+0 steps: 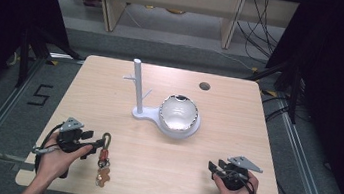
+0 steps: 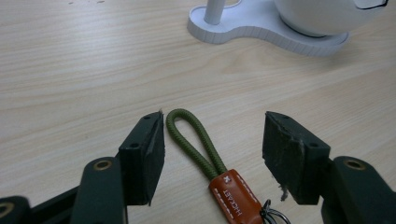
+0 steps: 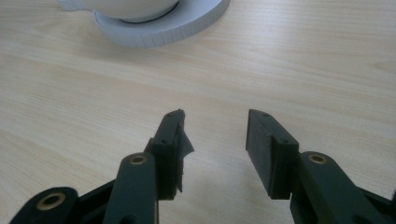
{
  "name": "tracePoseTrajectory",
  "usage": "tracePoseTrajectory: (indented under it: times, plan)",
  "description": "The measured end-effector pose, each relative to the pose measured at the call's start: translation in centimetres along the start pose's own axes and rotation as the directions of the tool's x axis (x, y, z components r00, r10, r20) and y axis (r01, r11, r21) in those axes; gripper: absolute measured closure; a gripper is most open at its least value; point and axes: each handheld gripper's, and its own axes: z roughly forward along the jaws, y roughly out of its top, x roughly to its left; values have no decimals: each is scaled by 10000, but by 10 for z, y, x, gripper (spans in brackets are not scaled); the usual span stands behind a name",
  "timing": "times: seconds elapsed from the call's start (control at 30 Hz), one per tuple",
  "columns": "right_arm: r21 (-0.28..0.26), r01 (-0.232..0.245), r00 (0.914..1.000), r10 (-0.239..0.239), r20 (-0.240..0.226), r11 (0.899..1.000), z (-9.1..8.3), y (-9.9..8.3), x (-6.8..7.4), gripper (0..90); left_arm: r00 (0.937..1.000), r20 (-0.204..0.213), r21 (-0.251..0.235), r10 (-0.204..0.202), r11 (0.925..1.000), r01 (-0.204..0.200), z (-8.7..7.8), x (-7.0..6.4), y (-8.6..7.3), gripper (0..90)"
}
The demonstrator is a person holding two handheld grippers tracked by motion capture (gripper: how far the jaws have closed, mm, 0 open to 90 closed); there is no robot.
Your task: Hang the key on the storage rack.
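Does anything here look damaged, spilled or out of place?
Nothing is spilled. The one oddity is wear on the gripper pads: the left gripper has a frayed, crumbling pad, and the right gripper has a torn flap on one pad. The keychain lies flat between the left gripper's open jaws; the stand stands upright.

A white stand [image 1: 144, 109] with a tall upright post [image 1: 137, 85] and short side pegs sits near the middle of the wooden table [image 1: 110, 89]. A glossy bowl [image 1: 178, 113] rests on the stand's round base, right of the post. A small round hole [image 1: 204, 86] lies near the table's far edge.
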Motion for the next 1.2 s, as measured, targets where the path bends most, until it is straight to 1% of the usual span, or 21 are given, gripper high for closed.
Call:
tracePoseTrajectory:
  times: [0.1, 0.23, 0.27, 0.37, 0.4, 0.43, 0.47, 0.5, 0.6, 0.63, 0.7, 0.73, 0.77, 0.87, 0.9, 1.0, 1.03, 1.1, 1.13, 1.17, 1.2]
  plan:
    - [25, -33, 10000, 33, 22, 10000, 0, 0, 0, 577, 9999, -96, 274, -45, 9996, 48, -2, -2, 3, 374]
    - [154, -78, 9998, 81, -157, 9999, -3, 0, 1, 575, 9983, -386, 1162, 440, 9924, -393, -8, -5, 12, 370]
    - [128, -59, 9998, 61, -177, 9999, -1, -1, 1, 575, 9976, -394, 1503, 571, 9874, -506, -9, -4, 15, 372]
    - [197, -22, 9999, 24, -112, 9998, -1, -1, 2, 574, 9981, -404, 2424, 459, 9696, -347, -7, -6, 20, 370]
    - [206, -24, 10000, 25, -42, 9998, -1, -1, 2, 574, 9994, -316, 2477, 171, 9688, -88, -6, -7, 20, 372]
    - [358, -582, 9983, 585, -60, 9977, -4, 0, 6, 574, 9995, -232, 3076, 208, 9514, -126, -5, -6, 23, 371]
    - [358, -582, 9983, 585, -60, 9977, -4, 0, 6, 574, 9995, -232, 3076, 208, 9514, -126, -5, -6, 23, 371]
    - [69, -126, 9997, 127, -207, 9999, -2, 1, 2, 568, 9996, -272, 3207, 100, 9472, -8, -3, -6, 23, 371]
    - [-53, -127, 9996, 126, -235, 9999, -1, 1, 0, 562, 9994, -289, 3553, -171, 9344, 262, 3, -8, 23, 371]
    - [-53, -127, 9996, 126, -235, 9999, -1, 1, 0, 562, 9995, -268, 3732, -188, 9274, 274, 4, -9, 24, 371]
    - [137, -124, 9999, 125, -93, 9998, -2, 0, 1, 557, 9987, -392, 3779, -313, 9248, 438, 10, -10, 24, 370]
    - [164, -143, 9998, 145, -140, 9998, -2, 0, 1, 556, 9969, -491, 4183, -607, 9051, 757, 16, -12, 25, 368]
    - [164, -143, 9998, 145, -140, 9998, -2, 0, 1, 556, 9969, -491, 4183, -607, 9051, 757, 16, -12, 25, 368]
    - [128, -130, 9999, 131, -85, 9998, -2, 0, 1, 554, 9956, -541, 4447, -760, 8909, 922, 25, -17, 26, 364]
    - [128, -130, 9999, 131, -85, 9998, -2, 0, 1, 554, 9963, -503, 4577, -702, 8850, 855, 27, -18, 27, 364]
    - [130, -97, 10000, 97, -16, 9999, -2, 0, 1, 550, 9959, -611, 4750, -672, 8756, 882, 34, -23, 29, 362]
    - [64, -63, 9998, 65, -206, 10000, -1, 0, 2, 549, 9960, -720, 4924, -536, 8665, 822, 38, -23, 30, 359]
    - [93, -89, 9998, 91, -180, 9999, -1, 0, 3, 548, 9954, -771, 4880, -574, 8684, 879, 41, -24, 30, 358]
    - [93, -89, 9998, 91, -180, 9999, -1, 0, 3, 548, 9955, -843, 5068, -440, 8582, 809, 42, -24, 31, 358]
    - [143, -56, 10000, 57, -77, 9999, -1, 0, 3, 547, 9955, -883, 5078, -340, 8583, 744, 44, -25, 31, 359]
    - [150, -74, 9999, 76, -110, 9999, -1, 0, 3, 546, 9957, -895, 5169, -250, 8534, 678, 45, -26, 31, 363]
